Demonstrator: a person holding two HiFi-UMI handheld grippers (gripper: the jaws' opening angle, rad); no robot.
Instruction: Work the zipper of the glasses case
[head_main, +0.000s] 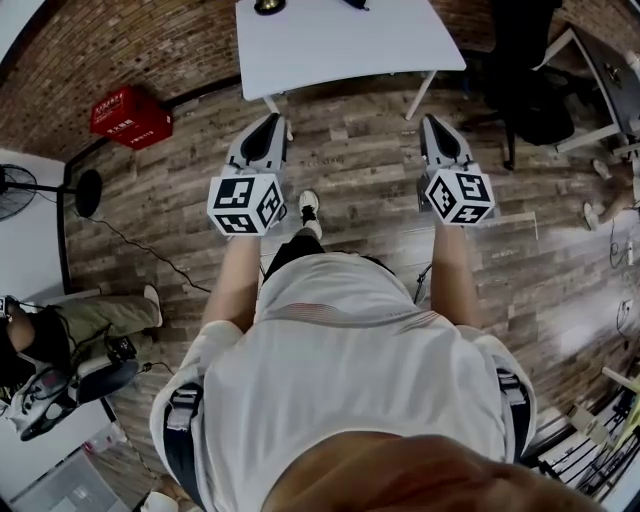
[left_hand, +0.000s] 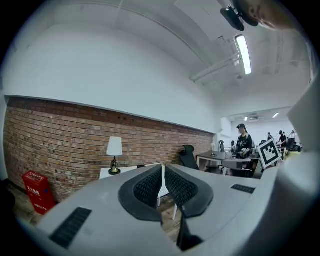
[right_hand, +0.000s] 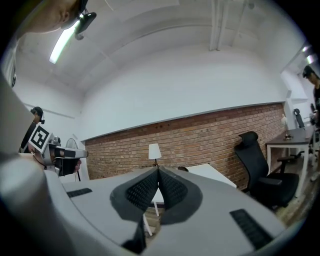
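Left claw (head_main: 270, 122) and right claw (head_main: 437, 124) are held out level in front of the person, side by side and well apart, over the plank floor (head_main: 350, 175). Both are aimed at the white worktop (head_main: 340, 50) in the upper middle of the head view.

In the left gripper view the left claw (left_hand: 163, 172) is seen pressed together, pad against pad, nothing between. Same in the right gripper view: right claw (right_hand: 157, 175) closed on itself, empty.

A table lamp (left_hand: 114, 150) with a white shade is seen on the worktop. Only its base (head_main: 268, 5) is caught at the top edge of the head view. It also shows just above the closed pads in the right gripper view (right_hand: 154, 151).

A small dark item (head_main: 355, 3) lies on the worktop right of the lamp, cut by the top edge — whether it is the glasses case cannot be told. Neither claw is near it.

Also noted:
- A red crate (head_main: 130, 115) on the floor at upper left, by the brick wall (left_hand: 75, 135).
- A black office chair (head_main: 530, 95) at upper right.
- A standing fan (head_main: 15, 190) at the left edge.
- A seated person (head_main: 60, 330) at lower left.
- Another person in dark clothes (left_hand: 244, 142) at a far desk, right of the left gripper view.
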